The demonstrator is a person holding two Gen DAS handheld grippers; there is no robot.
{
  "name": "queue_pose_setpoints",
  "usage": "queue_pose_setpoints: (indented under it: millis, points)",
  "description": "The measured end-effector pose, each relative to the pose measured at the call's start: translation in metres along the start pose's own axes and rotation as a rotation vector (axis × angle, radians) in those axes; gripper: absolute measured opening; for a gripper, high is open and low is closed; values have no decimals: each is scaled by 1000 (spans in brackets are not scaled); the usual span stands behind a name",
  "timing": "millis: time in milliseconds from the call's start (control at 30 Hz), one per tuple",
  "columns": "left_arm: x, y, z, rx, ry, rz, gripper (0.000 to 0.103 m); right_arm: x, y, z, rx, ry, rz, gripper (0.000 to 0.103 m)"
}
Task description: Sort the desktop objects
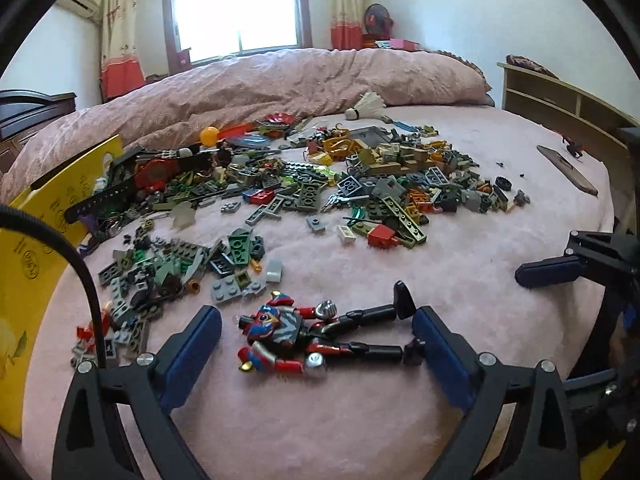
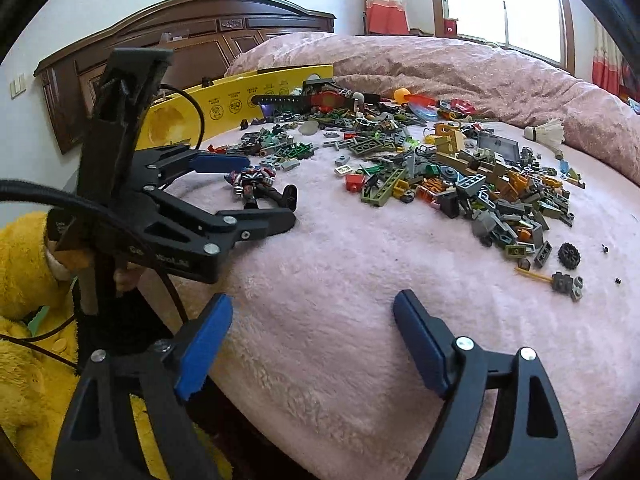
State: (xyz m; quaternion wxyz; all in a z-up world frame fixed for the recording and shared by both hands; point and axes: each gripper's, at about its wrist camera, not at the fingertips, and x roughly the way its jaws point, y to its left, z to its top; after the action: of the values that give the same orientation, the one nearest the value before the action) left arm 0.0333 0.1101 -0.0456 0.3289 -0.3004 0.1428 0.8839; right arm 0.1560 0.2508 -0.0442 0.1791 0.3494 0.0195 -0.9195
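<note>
Both jaws of your left hand-held gripper [image 1: 316, 338] are standing wide around the figure [image 1: 316, 334], which is lying on the bed [image 1: 460, 280] untouched. Your right hand-held gripper [image 2: 312, 334] is hovering wide and empty; close squarely across the torso, not the legs.

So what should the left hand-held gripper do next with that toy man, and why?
Probably close gently. The left hand-held gripper is wide open with the red, blue and black toy figure lying between its blue pads on the pink fuzzy blanket, apart from the brick piles.
</note>
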Motion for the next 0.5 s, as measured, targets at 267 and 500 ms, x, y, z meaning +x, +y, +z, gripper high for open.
queue_pose_setpoints:
  millis: [267, 500]
  points:
    - [5, 4, 3, -62, -25, -15, 95, 0, 0, 0, 4, -1, 1, 85]
    - [-4, 1, 2, -66, -34, 45, 89, -3, -2, 1, 22, -22, -14, 85]
